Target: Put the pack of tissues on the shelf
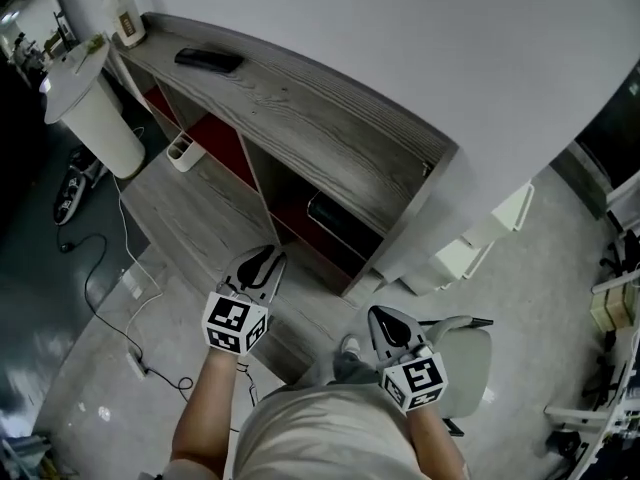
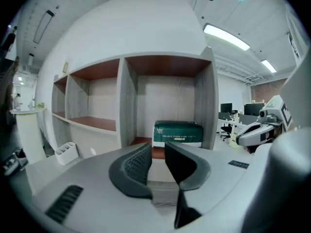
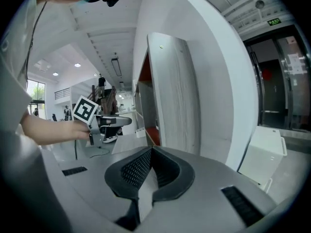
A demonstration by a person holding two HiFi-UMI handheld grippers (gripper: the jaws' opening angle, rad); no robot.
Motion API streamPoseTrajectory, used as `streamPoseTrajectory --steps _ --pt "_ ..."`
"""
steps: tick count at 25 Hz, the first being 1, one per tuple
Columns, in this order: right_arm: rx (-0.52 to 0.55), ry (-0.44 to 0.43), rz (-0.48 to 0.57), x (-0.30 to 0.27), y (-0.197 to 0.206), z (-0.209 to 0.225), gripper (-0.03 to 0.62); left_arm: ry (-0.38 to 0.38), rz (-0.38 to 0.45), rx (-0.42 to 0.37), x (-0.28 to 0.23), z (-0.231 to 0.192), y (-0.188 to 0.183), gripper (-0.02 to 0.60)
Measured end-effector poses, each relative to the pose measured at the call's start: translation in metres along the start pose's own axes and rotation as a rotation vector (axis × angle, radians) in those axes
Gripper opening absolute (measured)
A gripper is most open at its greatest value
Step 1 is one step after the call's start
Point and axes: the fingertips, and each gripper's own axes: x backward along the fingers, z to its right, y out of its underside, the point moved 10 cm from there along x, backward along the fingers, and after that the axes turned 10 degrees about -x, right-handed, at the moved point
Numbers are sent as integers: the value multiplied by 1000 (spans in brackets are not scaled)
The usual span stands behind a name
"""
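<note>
pack of tissues [image 2: 178,132] inside shelf [image 2: 127,106], ahead of left gripper [image 2: 156,151]

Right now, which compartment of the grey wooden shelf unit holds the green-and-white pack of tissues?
The rightmost compartment, beside the end panel: the green-and-white pack of tissues sits on its floor; the others show no pack.

- The shelf [image 1: 300,118] stands before you, against the wall.
- The pack of tissues [image 2: 177,132] lies in its right-hand compartment, on the bottom board, straight ahead of your left gripper [image 1: 258,268].
- Your right gripper [image 1: 392,326] hangs further right, off the shelf's right end.
- A flat handset [image 1: 208,60] lies on the shelf top, toward the left.
- A small holder [image 1: 182,151] sits on the floor before the left compartments.
- A tall bin [image 1: 95,108] stands left of it.
</note>
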Motion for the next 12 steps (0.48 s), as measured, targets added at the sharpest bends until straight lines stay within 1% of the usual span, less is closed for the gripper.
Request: streamPoseTrajectory --steps 2,5,9,12 --pt "14 -46 -5 -10 -2 -9 28 -59 13 13 25 -4 1 54" --pt "29 -125 -12 -25 -7 -25 28 -119 25 28 63 -7 2 21" --pt "60 -223 -27 -47 -14 -48 28 -178 41 45 113 -5 5 15" --pt "81 -288 -41 -66 -18 -65 28 -251 36 75 146 -6 13 15"
